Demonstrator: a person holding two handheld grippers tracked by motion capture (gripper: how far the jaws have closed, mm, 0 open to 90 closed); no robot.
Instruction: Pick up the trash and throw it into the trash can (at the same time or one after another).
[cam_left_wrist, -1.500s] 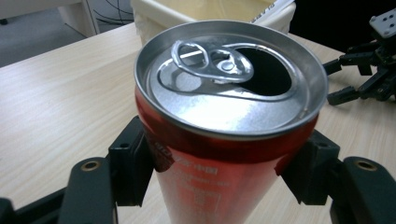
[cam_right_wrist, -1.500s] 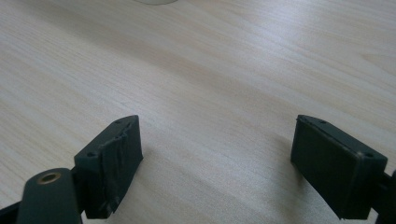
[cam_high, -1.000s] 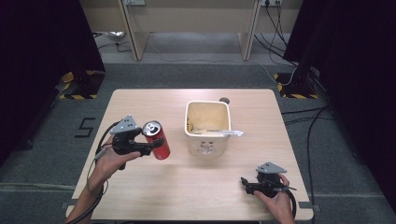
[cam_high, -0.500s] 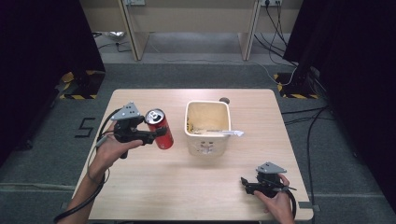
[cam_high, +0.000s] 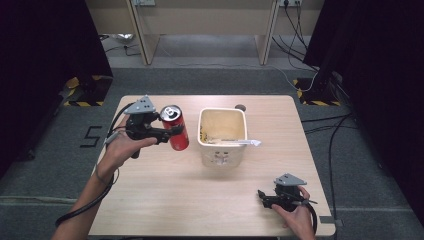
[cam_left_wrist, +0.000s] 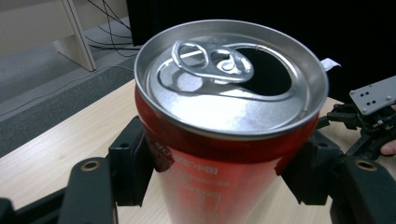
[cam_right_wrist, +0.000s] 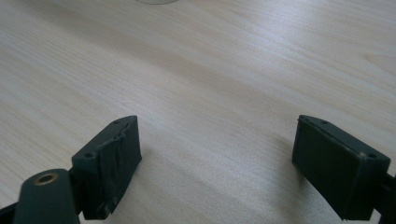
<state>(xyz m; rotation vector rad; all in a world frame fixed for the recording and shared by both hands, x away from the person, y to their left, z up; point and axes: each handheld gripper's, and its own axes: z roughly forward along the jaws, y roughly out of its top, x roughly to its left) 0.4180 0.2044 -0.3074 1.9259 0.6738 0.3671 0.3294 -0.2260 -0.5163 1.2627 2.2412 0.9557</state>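
Observation:
A red drink can (cam_high: 176, 129) with its tab opened hangs tilted above the table's left half, just left of a white bin (cam_high: 222, 150). My left gripper (cam_high: 170, 132) is shut on the can's sides. In the left gripper view the can (cam_left_wrist: 219, 154) sits between both black pads (cam_left_wrist: 133, 165), its silver top toward the camera. My right gripper (cam_high: 264, 197) rests low near the front right edge, held by a hand, open with nothing between its jaws. In its own view the right gripper (cam_right_wrist: 215, 140) frames bare wood.
The bin is open-topped, with a white strip (cam_high: 245, 142) lying across its front rim. A small dark round spot (cam_high: 241, 107) lies on the wooden table (cam_high: 165, 200) behind the bin. Dark curtains flank the floor on both sides.
My left gripper has carried the can up and away from the person, slightly rightward toward the bin. The right gripper has stayed put.

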